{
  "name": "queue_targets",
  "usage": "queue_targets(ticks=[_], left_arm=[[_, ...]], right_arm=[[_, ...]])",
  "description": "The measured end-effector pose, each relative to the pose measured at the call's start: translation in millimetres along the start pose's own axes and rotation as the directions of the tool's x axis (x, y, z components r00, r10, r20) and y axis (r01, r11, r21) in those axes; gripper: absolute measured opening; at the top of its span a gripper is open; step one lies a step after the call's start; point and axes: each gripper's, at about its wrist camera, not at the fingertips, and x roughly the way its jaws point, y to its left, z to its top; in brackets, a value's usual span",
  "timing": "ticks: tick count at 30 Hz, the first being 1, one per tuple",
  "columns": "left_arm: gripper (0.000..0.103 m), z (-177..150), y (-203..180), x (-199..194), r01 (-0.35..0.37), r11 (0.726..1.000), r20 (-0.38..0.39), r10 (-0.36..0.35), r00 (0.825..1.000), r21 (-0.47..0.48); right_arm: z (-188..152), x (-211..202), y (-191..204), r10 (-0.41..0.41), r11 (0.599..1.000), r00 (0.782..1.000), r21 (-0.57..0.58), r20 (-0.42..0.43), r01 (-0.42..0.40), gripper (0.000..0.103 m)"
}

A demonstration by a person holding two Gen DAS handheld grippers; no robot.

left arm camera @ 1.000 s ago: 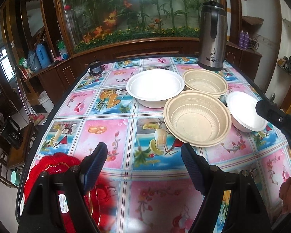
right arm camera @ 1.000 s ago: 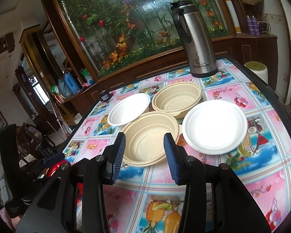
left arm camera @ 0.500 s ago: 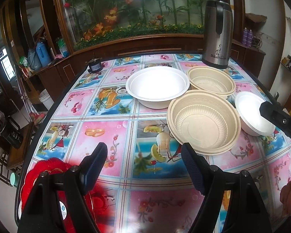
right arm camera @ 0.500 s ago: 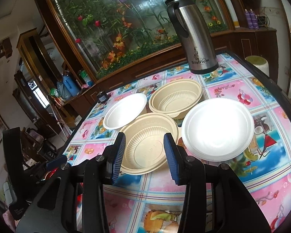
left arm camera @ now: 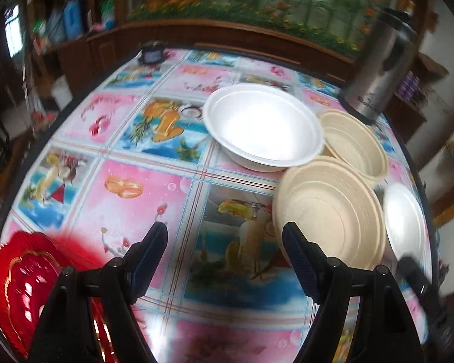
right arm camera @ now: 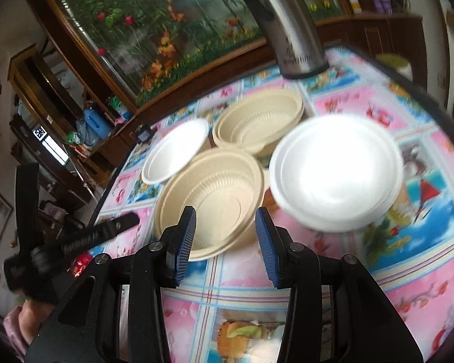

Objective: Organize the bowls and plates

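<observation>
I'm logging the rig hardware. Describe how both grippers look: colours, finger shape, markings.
Both are black, angular plastic frames with round silver pivot screws. The left gripper has two tapering fingers faced with dark navy ribbed pads. The right gripper matches, its pads a brighter blue. Seen from the right wrist, the left gripper's body carries small pale lettering, too blurred to read. No cables visible.

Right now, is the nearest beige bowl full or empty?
Empty: the nearest beige bowl shows only its bare ribbed inside, standing upright on the table.
</observation>
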Motion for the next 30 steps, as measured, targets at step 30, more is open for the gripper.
queue_targets(ticks=[30], left_arm=[[0.079, 26, 14, 27, -0.014, 0.992, -0.071, 0.006, 0.997, -0.123]], right_arm=[[1, 49, -35, 0.083, 0.95, 0.99, 0.308, -0.116, -0.043, 0.042]])
